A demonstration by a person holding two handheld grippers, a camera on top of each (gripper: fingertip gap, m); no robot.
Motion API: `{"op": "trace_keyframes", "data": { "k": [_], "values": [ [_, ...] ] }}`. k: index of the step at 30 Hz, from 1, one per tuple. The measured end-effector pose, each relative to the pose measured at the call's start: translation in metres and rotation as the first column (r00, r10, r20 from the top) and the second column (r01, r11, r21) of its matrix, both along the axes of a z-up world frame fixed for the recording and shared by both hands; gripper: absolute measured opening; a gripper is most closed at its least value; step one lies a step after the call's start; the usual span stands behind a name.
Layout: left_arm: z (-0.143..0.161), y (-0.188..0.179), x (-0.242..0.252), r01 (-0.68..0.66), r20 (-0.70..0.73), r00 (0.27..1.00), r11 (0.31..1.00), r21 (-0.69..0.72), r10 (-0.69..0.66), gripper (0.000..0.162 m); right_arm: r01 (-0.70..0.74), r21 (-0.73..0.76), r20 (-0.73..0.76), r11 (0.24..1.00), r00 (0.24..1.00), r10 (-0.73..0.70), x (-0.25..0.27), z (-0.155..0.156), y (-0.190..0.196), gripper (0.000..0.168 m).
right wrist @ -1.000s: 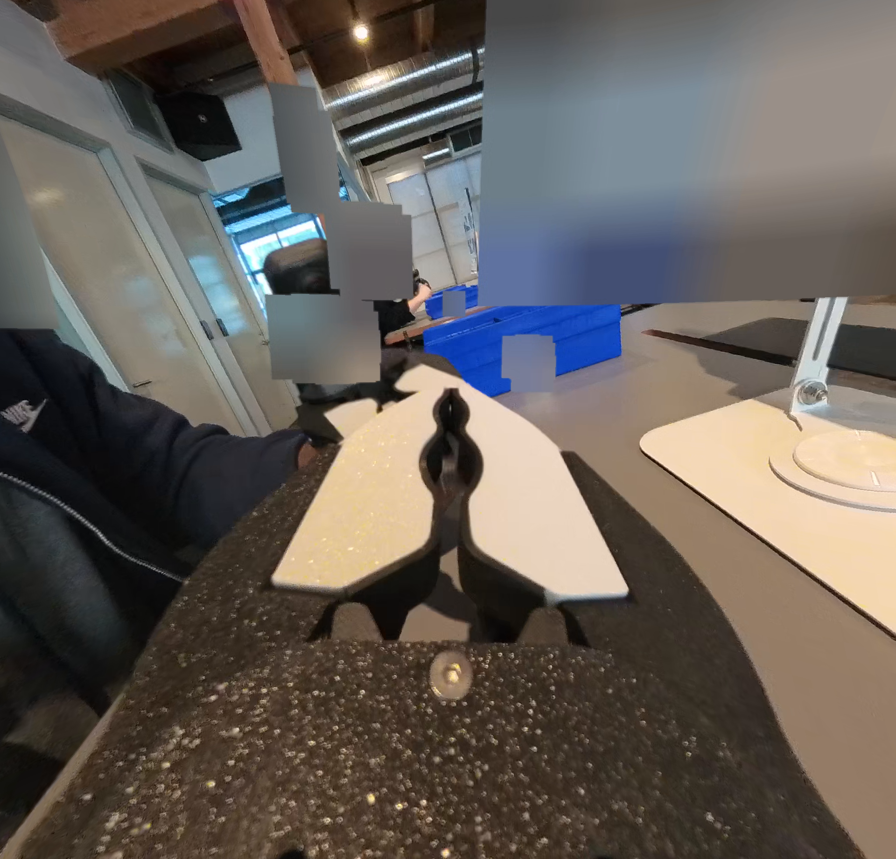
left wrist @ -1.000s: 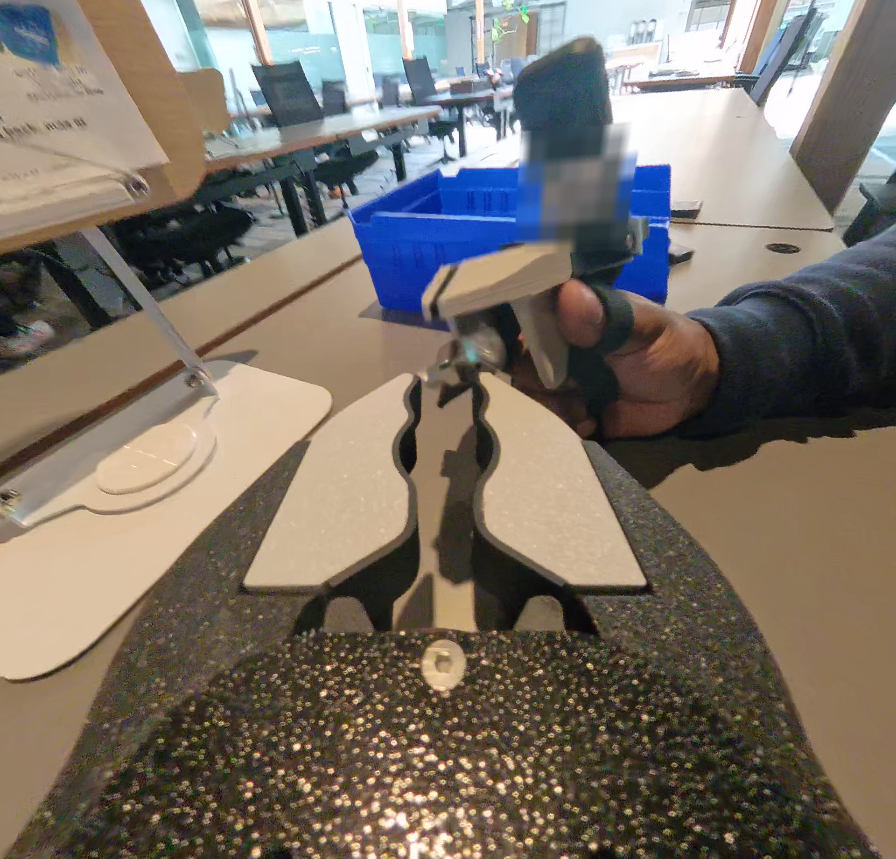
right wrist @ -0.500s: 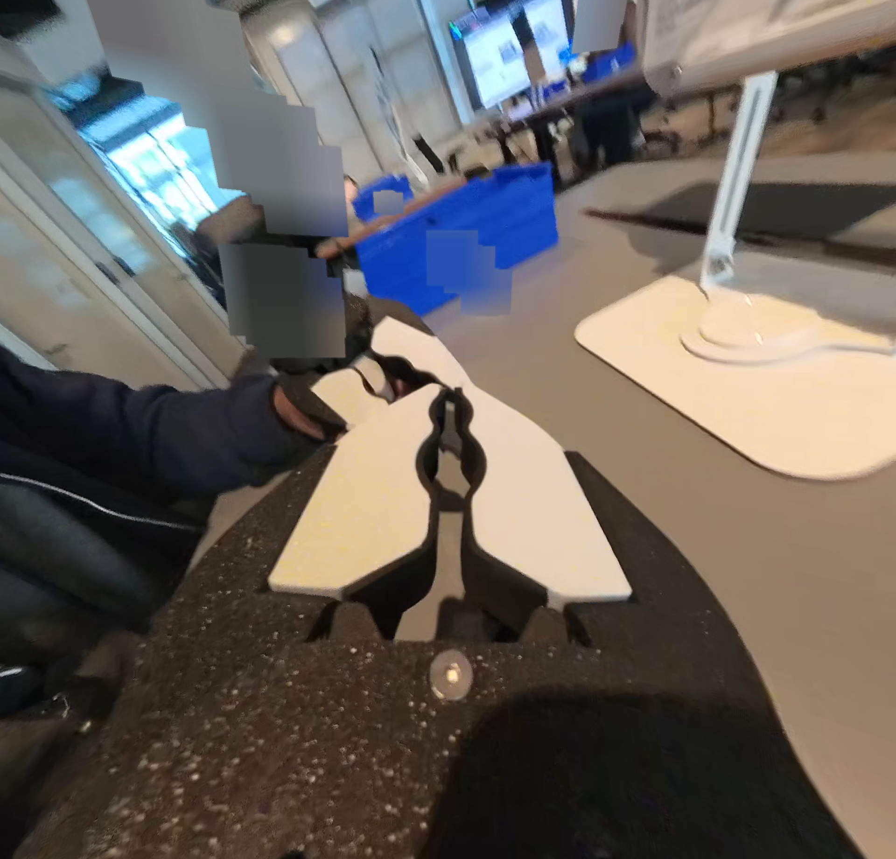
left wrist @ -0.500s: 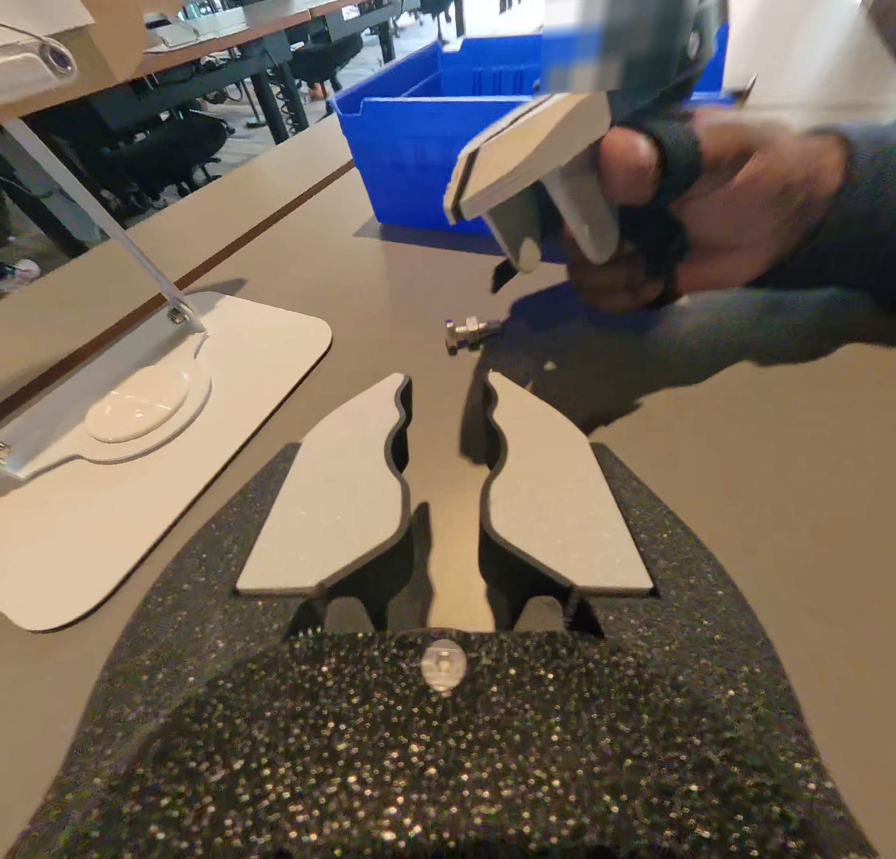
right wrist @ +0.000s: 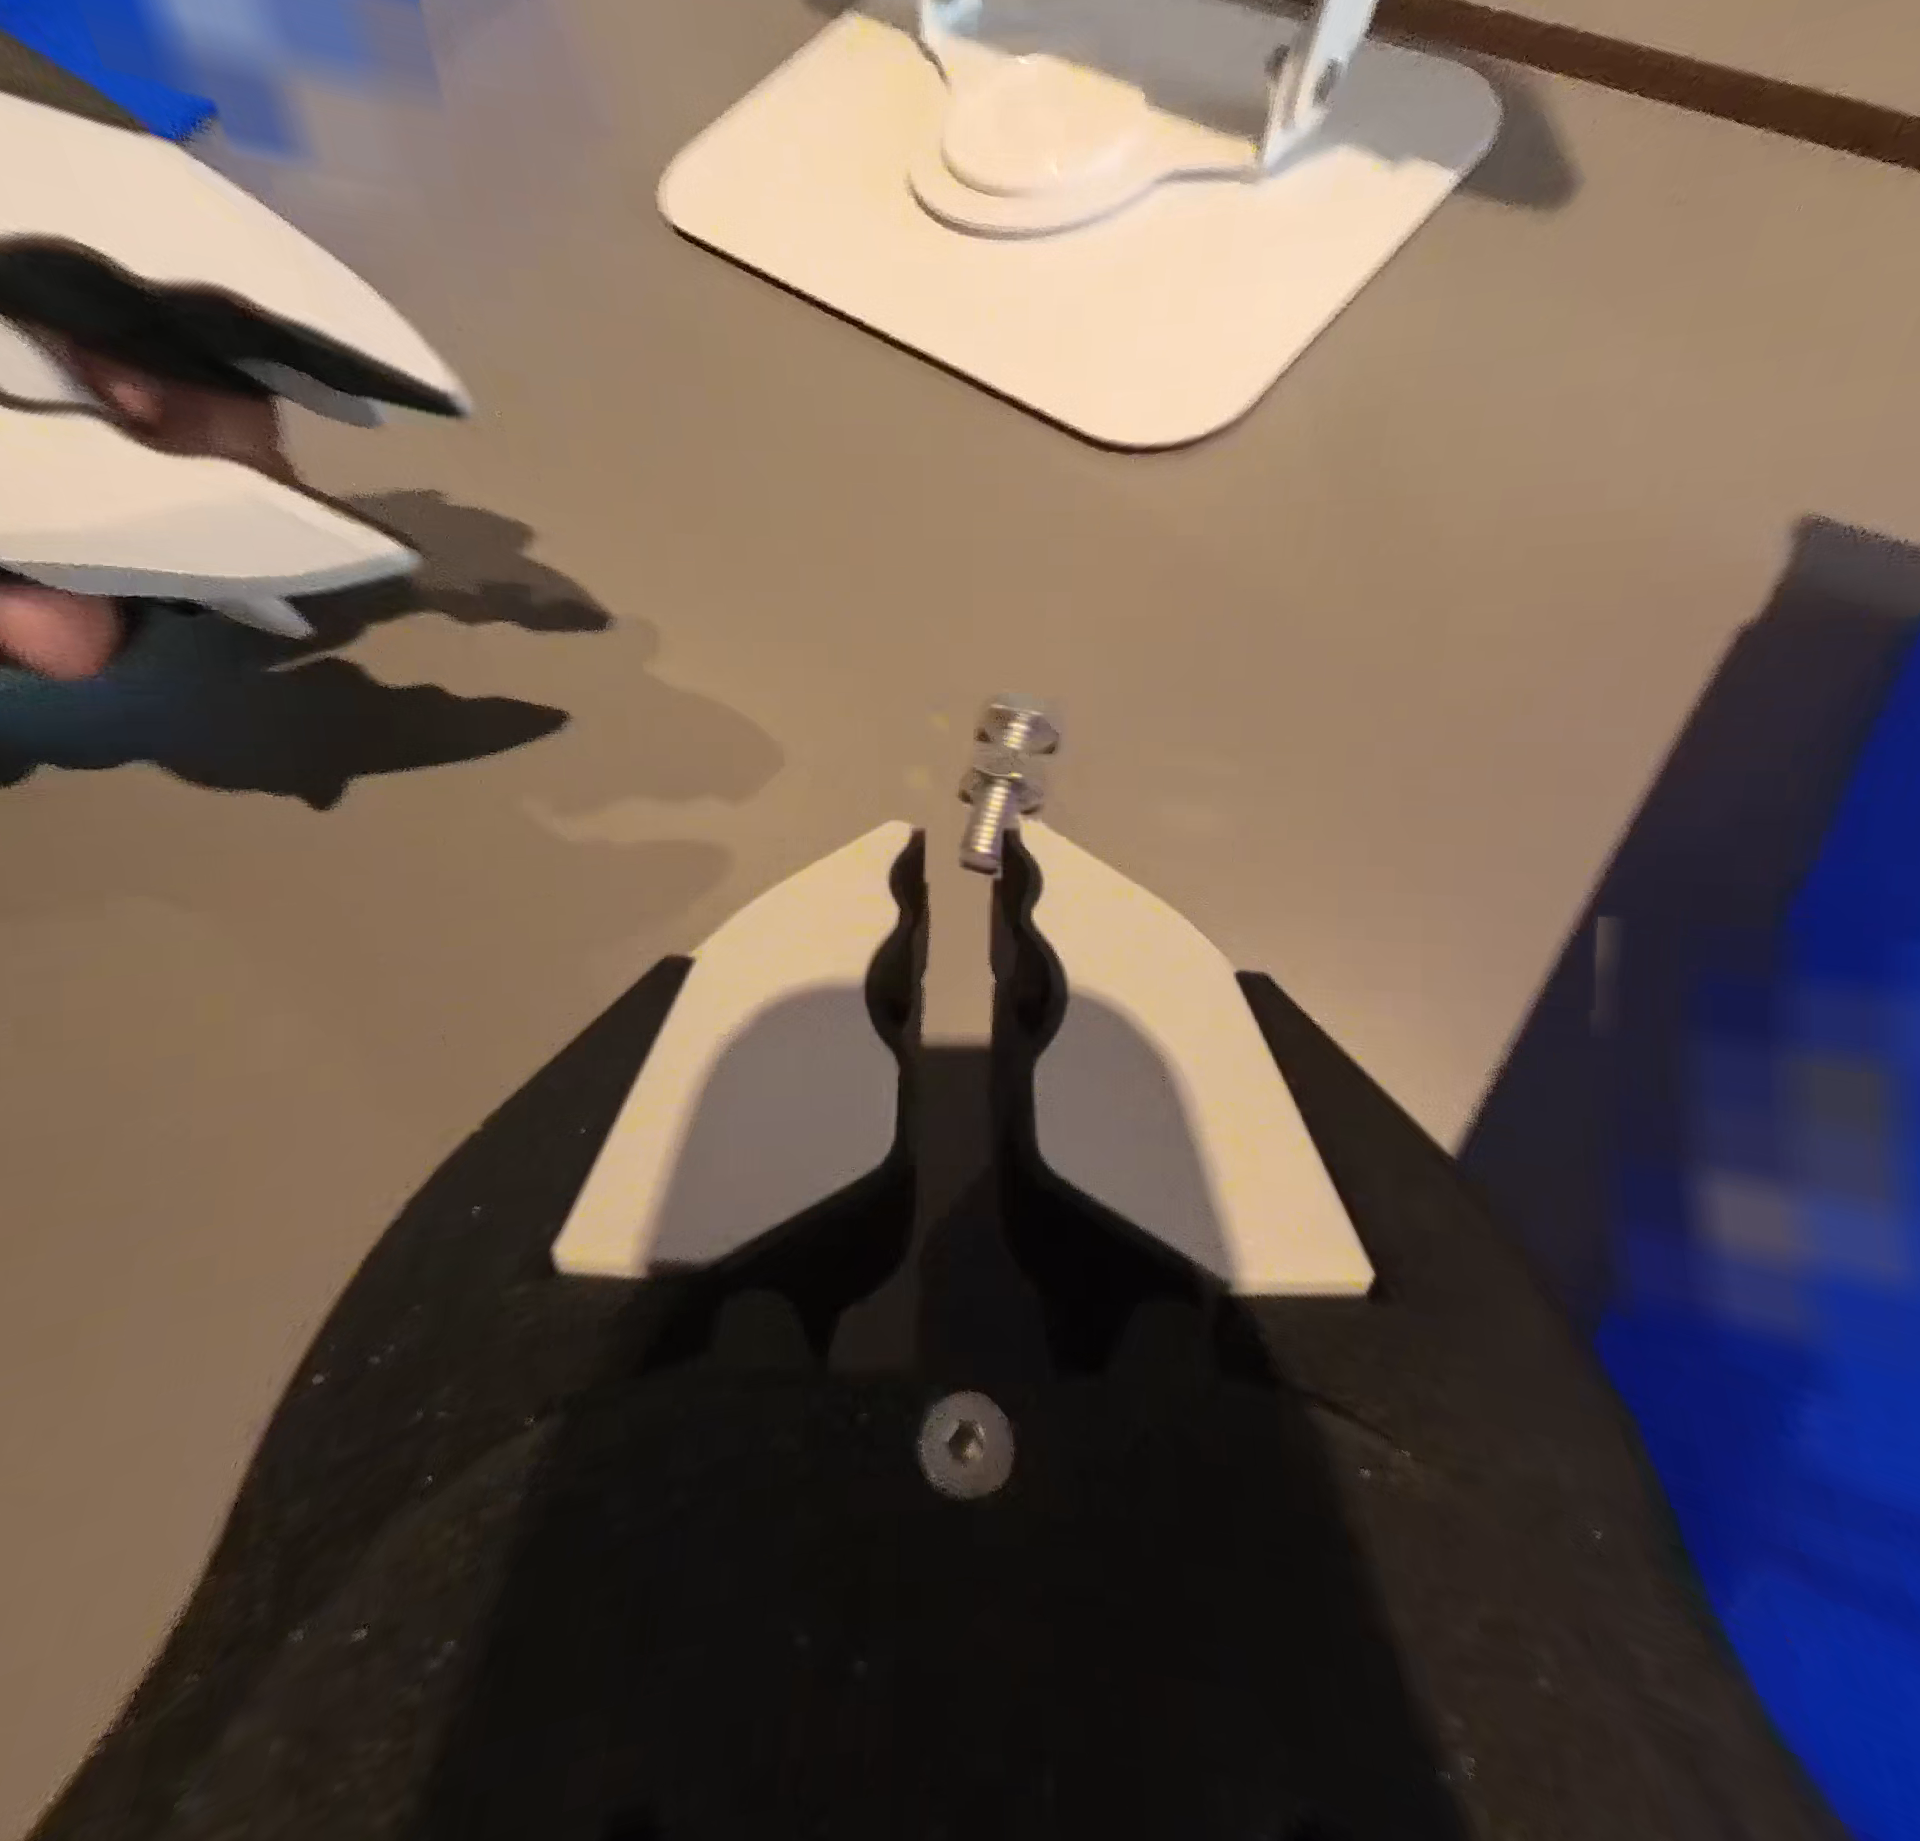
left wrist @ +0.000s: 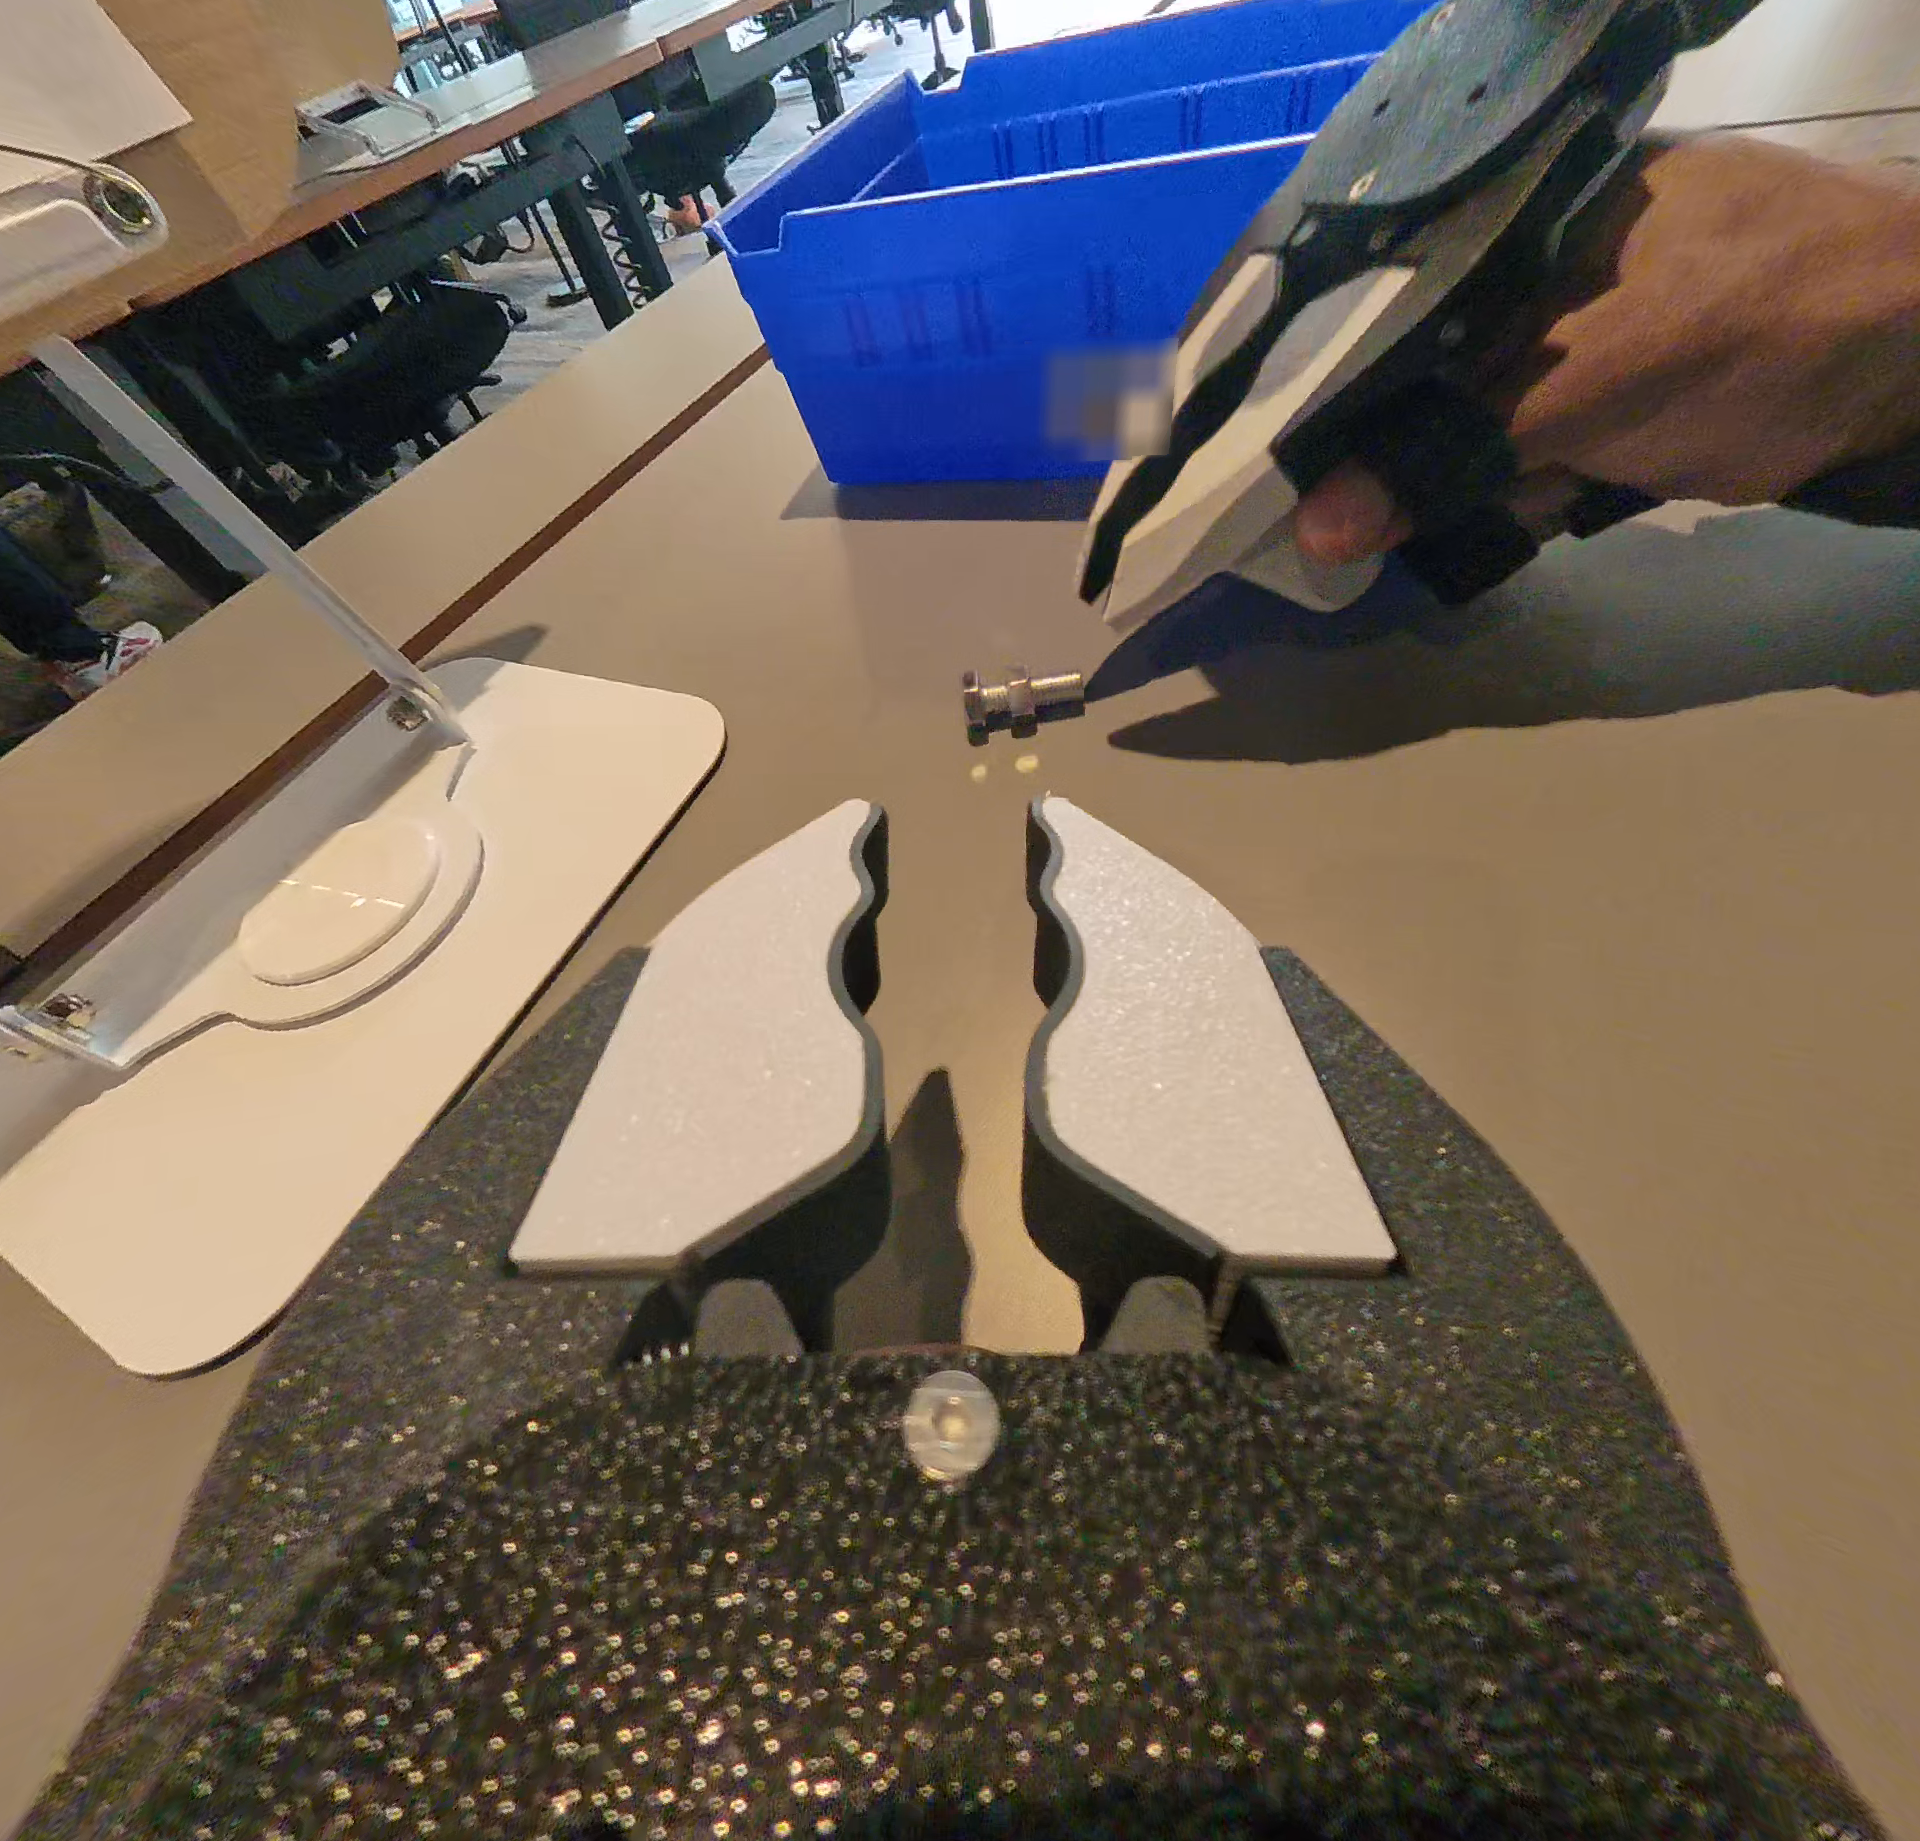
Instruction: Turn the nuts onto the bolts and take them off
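Observation:
A silver bolt with a nut (left wrist: 1018, 695) threaded near its head lies on its side on the grey-brown table. My left gripper (left wrist: 958, 823) is open and empty, a short way behind the bolt. My right gripper (right wrist: 966, 841) is open by a narrow gap and points down at the bolt (right wrist: 1000, 768); the threaded end sits in line with the gap between its tips, not clamped. In the left wrist view the right gripper (left wrist: 1117, 586) hovers just above and to the right of the bolt. The left gripper (right wrist: 416, 487) shows at the left of the right wrist view.
A blue plastic bin (left wrist: 987, 285) stands on the table behind the bolt, and shows blurred at the right of the right wrist view (right wrist: 1766, 1064). A white stand base (left wrist: 312, 908) with a slanted metal arm lies to the left, also in the right wrist view (right wrist: 1091, 233). About 11 cm separates my left fingertips from my right.
The bolt with its nut was held between the two grippers a second ago and now lies on the table. The left gripper opened and drew back. The right gripper tipped down and opened slightly.

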State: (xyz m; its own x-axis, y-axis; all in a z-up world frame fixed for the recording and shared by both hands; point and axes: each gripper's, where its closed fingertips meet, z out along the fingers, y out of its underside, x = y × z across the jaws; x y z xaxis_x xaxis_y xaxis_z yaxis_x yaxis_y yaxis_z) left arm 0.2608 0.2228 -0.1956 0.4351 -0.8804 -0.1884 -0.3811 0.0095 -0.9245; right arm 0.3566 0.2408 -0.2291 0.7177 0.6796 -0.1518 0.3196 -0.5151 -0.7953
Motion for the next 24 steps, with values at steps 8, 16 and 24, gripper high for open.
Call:
{"op": "trace_keyframes", "data": {
  "k": [8,16,24],
  "values": [
    [0.007,-0.002,0.001,0.004,0.016,1.0,1.0,0.011,-0.004,0.024,0.052,-0.014,0.15,0.999,0.987,-0.049,0.011,-0.023,0.012,0.003],
    [0.012,-0.004,0.0,0.001,0.032,0.999,1.0,0.026,-0.002,0.024,-0.059,-0.025,0.193,0.998,0.979,0.063,-0.028,-0.028,0.003,0.001],
    [0.012,-0.001,-0.004,-0.011,0.039,0.999,1.0,0.028,0.01,0.023,-0.143,0.029,0.17,0.989,0.976,0.136,-0.053,-0.02,-0.004,0.003]
  ]
}}
